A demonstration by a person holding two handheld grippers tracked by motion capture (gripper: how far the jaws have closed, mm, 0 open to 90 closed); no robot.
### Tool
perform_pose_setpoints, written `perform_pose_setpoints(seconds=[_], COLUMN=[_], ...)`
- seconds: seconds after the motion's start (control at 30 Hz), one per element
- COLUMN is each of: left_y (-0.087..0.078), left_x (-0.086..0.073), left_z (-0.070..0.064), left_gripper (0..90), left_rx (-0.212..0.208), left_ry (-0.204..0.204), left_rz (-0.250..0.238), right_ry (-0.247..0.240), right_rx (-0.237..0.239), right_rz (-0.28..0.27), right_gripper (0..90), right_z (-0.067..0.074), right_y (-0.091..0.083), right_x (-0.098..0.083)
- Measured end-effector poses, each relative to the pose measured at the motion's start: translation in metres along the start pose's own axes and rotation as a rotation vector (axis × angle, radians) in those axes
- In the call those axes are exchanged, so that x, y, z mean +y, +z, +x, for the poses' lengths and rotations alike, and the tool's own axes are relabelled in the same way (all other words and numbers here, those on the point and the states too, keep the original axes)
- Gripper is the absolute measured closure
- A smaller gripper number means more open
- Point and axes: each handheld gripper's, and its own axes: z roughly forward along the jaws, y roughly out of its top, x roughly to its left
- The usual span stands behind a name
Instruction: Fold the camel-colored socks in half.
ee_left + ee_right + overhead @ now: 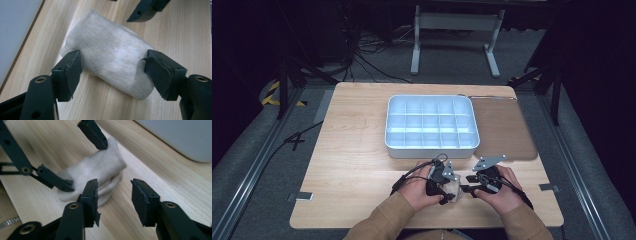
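A folded, ribbed off-white cloth [456, 191] [107, 42] [100, 167] lies on the wooden table near the front edge. My left gripper [452, 192] [112, 56] [85, 166] straddles it. Its jaws stand wide, one at each end of the cloth, and the pads rest at its edges without squeezing it. My right gripper [466, 184] [114, 182] is open just right of the cloth, with bare wood between its jaws. Its left jaw is close beside the cloth's folded end. One of its fingers [142, 11] shows beyond the cloth in the left gripper view.
A white tray [430, 149] divided into several compartments stands just beyond the hands at the table's middle. A brown mat [504, 130] lies to its right. Bare wood [352, 165] spreads left of the hands. Cables and a table frame are on the floor behind.
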Motion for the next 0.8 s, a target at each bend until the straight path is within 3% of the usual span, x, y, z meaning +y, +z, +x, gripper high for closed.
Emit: perform_pose_setpoints(seconds=[0.17, 0.5, 0.8], left_y=[0.001, 0.001, 0.000], left_x=[0.000, 0.000, -0.001], left_z=[-0.001, -0.004, -0.008], left_gripper=[27.8, 24.5, 24.6], left_rx=[0.010, 0.037, 0.053], left_ry=[-0.002, 0.011, -0.012], left_rz=[-0.006, 0.005, 0.005], right_ry=[0.039, 0.084, 0.120], right_rx=[0.009, 0.038, 0.074], right_rz=[-0.033, -0.018, 0.001], right_gripper=[48.2, 45.9, 43.4], right_z=[0.001, -0.001, -0.007], right_y=[0.004, 0.019, 0.033], right_x=[0.003, 0.004, 0.002])
